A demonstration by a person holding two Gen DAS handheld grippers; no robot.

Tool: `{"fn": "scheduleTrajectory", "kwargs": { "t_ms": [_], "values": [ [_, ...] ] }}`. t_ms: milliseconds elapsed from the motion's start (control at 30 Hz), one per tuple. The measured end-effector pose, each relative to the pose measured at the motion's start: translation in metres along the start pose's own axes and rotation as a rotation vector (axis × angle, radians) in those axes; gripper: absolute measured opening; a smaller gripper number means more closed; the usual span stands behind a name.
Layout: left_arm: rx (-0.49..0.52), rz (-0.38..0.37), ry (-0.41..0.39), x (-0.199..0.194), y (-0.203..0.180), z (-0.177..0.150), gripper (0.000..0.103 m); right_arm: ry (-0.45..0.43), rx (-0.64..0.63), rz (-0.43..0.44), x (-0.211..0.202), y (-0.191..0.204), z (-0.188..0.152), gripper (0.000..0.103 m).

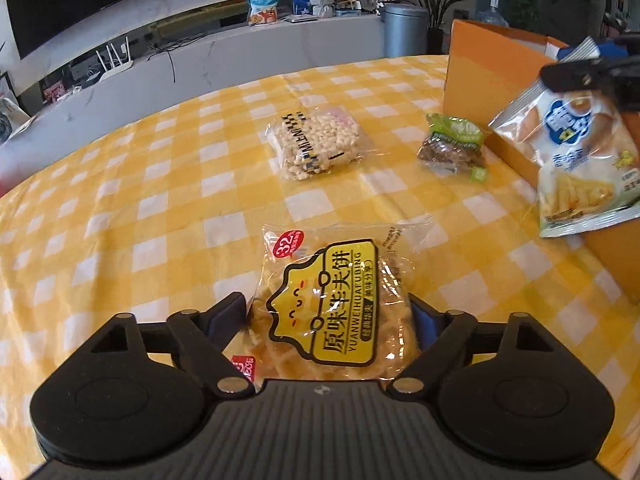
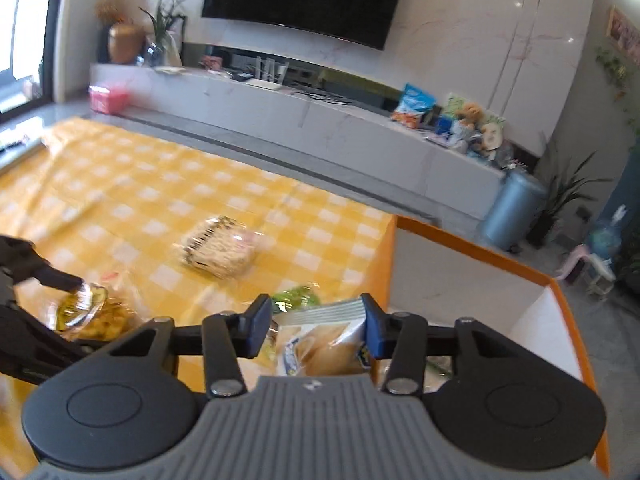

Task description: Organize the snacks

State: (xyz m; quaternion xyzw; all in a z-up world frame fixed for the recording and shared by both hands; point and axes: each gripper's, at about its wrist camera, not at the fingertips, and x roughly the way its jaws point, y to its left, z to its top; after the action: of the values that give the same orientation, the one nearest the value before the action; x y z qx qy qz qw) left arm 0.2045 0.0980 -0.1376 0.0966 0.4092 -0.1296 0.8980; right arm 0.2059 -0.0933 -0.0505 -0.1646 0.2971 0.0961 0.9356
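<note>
A clear pack of biscuits with a yellow label [image 1: 332, 312] [image 2: 92, 312] lies on the yellow checked tablecloth [image 1: 140, 200]. My left gripper [image 1: 328, 300] stands wide open around it, one finger on each side. A white and blue chips bag [image 1: 576, 148] [image 2: 320, 344] stands upright against the outer wall of the orange box [image 1: 480, 64] [image 2: 472, 248]. My right gripper [image 2: 315, 304] has its jaws partly apart around the bag's crimped top. The right pad is at the bag, and a small gap shows at the left pad.
A clear pack of pale puffed snacks [image 1: 316, 146] [image 2: 218, 246] lies mid-table. A small green-topped pack [image 1: 454, 146] [image 2: 298, 298] sits by the box's near corner. Beyond the table's far edge are a low white cabinet [image 1: 280, 40] and a grey bin [image 1: 404, 28].
</note>
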Motion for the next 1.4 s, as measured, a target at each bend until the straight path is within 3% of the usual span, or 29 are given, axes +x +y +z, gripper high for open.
{"fn": "scheduleTrajectory", "kwargs": {
  "t_ms": [33, 100, 333, 500, 600, 667, 700, 733, 933, 1033, 1100, 1133, 1200, 1400],
  "values": [
    [-0.025, 0.007, -0.007, 0.003, 0.003, -0.001, 0.103, -0.004, 0.004, 0.004, -0.003, -0.001, 0.0, 0.026],
    [-0.096, -0.007, -0.017, 0.007, 0.012, -0.005, 0.103, -0.018, 0.021, 0.071, -0.013, -0.002, 0.001, 0.025],
    [-0.101, -0.006, -0.063, 0.003, 0.012, -0.012, 0.103, -0.024, 0.101, 0.286, -0.024, 0.012, -0.007, 0.021],
    [-0.098, -0.01, -0.076, -0.003, 0.008, -0.014, 0.102, -0.046, 0.033, 0.293, -0.014, 0.045, -0.022, 0.022],
    [-0.096, -0.01, -0.084, -0.005, 0.008, -0.016, 0.1, -0.045, -0.04, 0.253, -0.009, 0.061, -0.026, 0.022],
    [-0.097, -0.01, -0.087, -0.005, 0.008, -0.016, 0.1, -0.047, -0.078, 0.232, -0.008, 0.067, -0.028, 0.036],
    [-0.096, -0.01, -0.086, -0.005, 0.008, -0.016, 0.099, -0.044, -0.082, 0.215, -0.007, 0.069, -0.03, 0.054],
    [-0.096, -0.01, -0.086, -0.005, 0.008, -0.016, 0.099, -0.041, -0.079, 0.202, -0.004, 0.069, -0.031, 0.065],
    [-0.097, -0.01, -0.086, -0.005, 0.008, -0.016, 0.099, 0.045, -0.009, 0.239, 0.024, 0.066, -0.036, 0.069],
    [-0.097, -0.01, -0.085, -0.005, 0.008, -0.016, 0.098, 0.081, 0.008, 0.287, 0.032, 0.068, -0.038, 0.065],
    [-0.099, -0.005, -0.083, -0.006, 0.007, -0.016, 0.096, 0.114, 0.019, 0.347, 0.035, 0.07, -0.041, 0.052],
    [-0.1, -0.001, -0.081, -0.007, 0.007, -0.016, 0.094, 0.118, 0.025, 0.373, 0.035, 0.071, -0.042, 0.04],
    [-0.1, 0.002, -0.08, -0.008, 0.006, -0.016, 0.093, 0.098, 0.025, 0.386, 0.03, 0.074, -0.042, 0.029],
    [-0.104, -0.016, -0.08, -0.009, 0.009, -0.016, 0.092, 0.094, 0.039, 0.399, 0.025, 0.069, -0.041, 0.027]
  ]
}}
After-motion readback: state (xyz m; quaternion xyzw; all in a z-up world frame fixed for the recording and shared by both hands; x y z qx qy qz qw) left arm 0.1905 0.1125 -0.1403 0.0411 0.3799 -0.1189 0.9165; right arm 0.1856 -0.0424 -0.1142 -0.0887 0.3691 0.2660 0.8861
